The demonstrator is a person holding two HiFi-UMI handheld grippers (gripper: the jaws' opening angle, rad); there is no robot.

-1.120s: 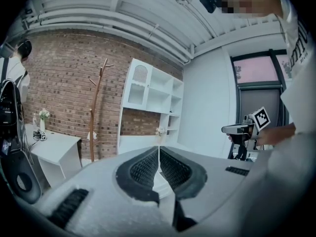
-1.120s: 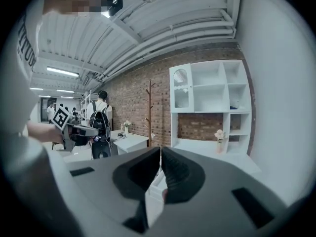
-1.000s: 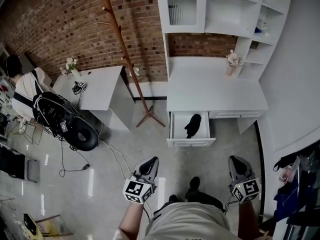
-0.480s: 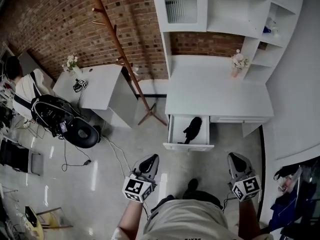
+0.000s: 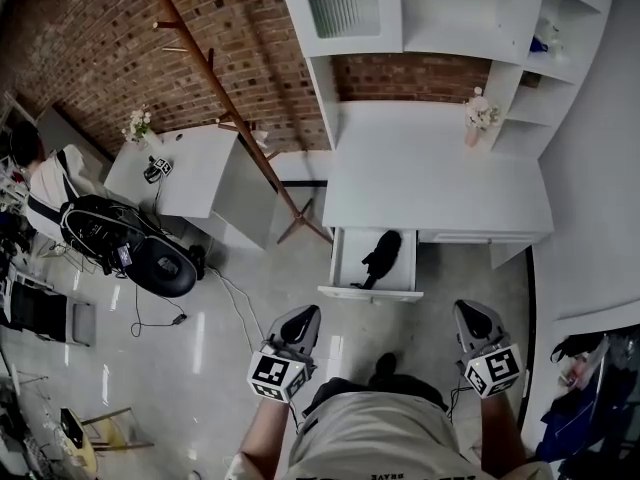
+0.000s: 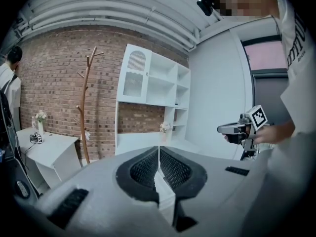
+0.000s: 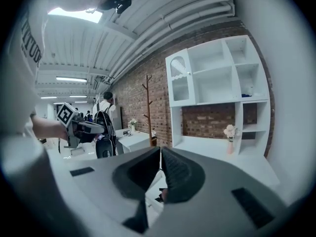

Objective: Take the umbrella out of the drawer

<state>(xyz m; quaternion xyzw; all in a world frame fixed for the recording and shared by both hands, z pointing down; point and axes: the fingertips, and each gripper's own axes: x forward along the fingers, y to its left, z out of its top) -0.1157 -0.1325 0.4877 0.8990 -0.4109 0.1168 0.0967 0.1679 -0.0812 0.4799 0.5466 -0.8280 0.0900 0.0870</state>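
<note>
A folded black umbrella (image 5: 380, 256) lies in the open white drawer (image 5: 343, 265) under the white desk (image 5: 440, 193). Both grippers hang over the floor in front of the drawer, well short of it. My left gripper (image 5: 303, 314) is to the drawer's lower left, with its jaws pressed together and nothing in them (image 6: 158, 149). To the lower right, my right gripper (image 5: 466, 309) also has its jaws meeting at the tips, empty (image 7: 161, 152). The drawer shows dimly through the gap below the right jaws.
A wooden coat stand (image 5: 225, 108) leans left of the desk, its feet near the drawer. Further left stand a small white table (image 5: 190, 168), a black bag and round seat (image 5: 150, 258) with cables on the floor, and a seated person (image 5: 50, 178). A flower vase (image 5: 478, 118) stands on the desk.
The person has stepped forward with both grippers, so the desk and open drawer lie nearer. Both grippers stay shut and empty.
</note>
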